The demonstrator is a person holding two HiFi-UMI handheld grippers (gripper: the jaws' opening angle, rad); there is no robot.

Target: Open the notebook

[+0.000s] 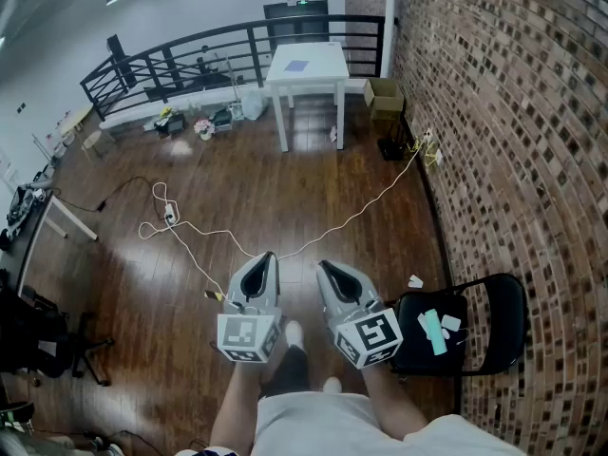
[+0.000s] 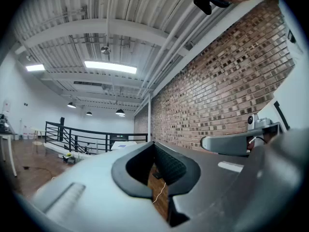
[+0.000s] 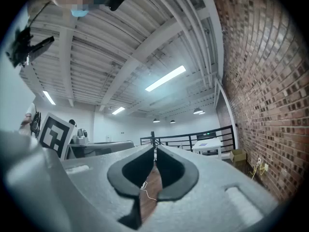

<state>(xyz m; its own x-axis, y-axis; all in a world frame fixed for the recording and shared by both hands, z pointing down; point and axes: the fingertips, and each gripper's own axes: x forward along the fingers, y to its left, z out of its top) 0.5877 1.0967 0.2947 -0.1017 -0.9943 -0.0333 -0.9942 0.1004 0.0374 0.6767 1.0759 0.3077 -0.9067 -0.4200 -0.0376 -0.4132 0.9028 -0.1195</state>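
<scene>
The notebook (image 1: 297, 65) is a small bluish rectangle lying flat on a white table (image 1: 318, 72) at the far end of the room, by the black railing. I hold both grippers level over the wooden floor, well short of that table. The left gripper (image 1: 269, 256) and the right gripper (image 1: 321, 265) are both shut, with nothing between their jaws. In the left gripper view the left gripper (image 2: 154, 143) points down the room, and the table (image 2: 123, 146) shows small beyond it. The right gripper (image 3: 155, 147) has its tips together, and the table (image 3: 205, 149) stands off to its right.
A brick wall (image 1: 513, 112) runs along the right. A black folding chair (image 1: 446, 335) with small items on its seat stands at my right. A white cable (image 1: 190, 234) snakes over the floor ahead. A cardboard box (image 1: 383, 93) sits by the table, and a desk and an office chair (image 1: 43, 342) stand at the left.
</scene>
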